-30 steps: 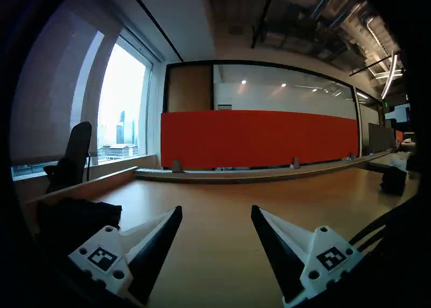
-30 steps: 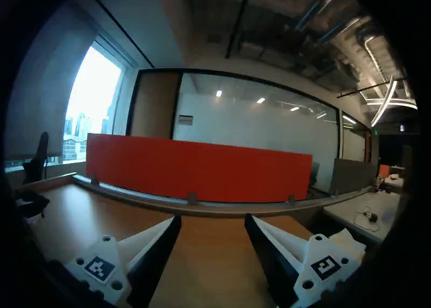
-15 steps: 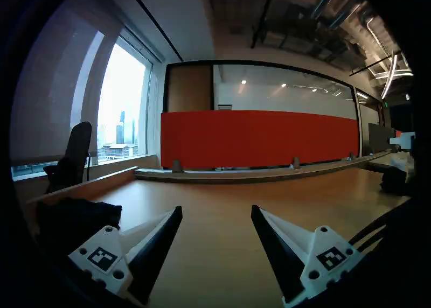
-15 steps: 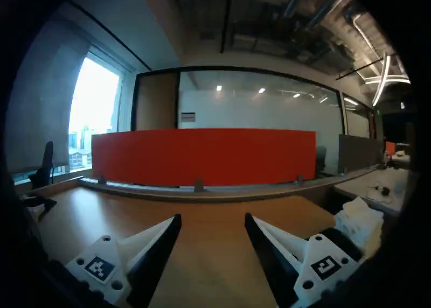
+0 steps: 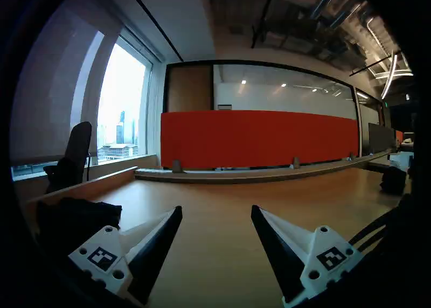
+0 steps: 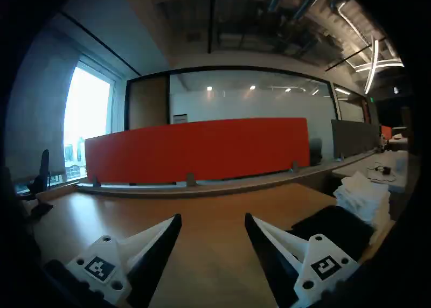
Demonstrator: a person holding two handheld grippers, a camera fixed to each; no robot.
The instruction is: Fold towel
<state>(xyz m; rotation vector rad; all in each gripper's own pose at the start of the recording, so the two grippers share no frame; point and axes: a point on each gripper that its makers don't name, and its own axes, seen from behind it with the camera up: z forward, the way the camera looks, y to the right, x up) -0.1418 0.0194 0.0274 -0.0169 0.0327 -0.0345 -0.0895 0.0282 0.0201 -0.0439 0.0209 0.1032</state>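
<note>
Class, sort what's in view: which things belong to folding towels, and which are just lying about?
Job: left gripper, right gripper, both open; white folded stack; black cloth beside it; wooden desk.
Lying about: red divider; office chair.

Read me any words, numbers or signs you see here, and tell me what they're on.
No text reads clearly.
Small placard on the glass wall: too small to read.
Square markers on the left hand-held gripper and right hand-held gripper: patterns, no letters.
</note>
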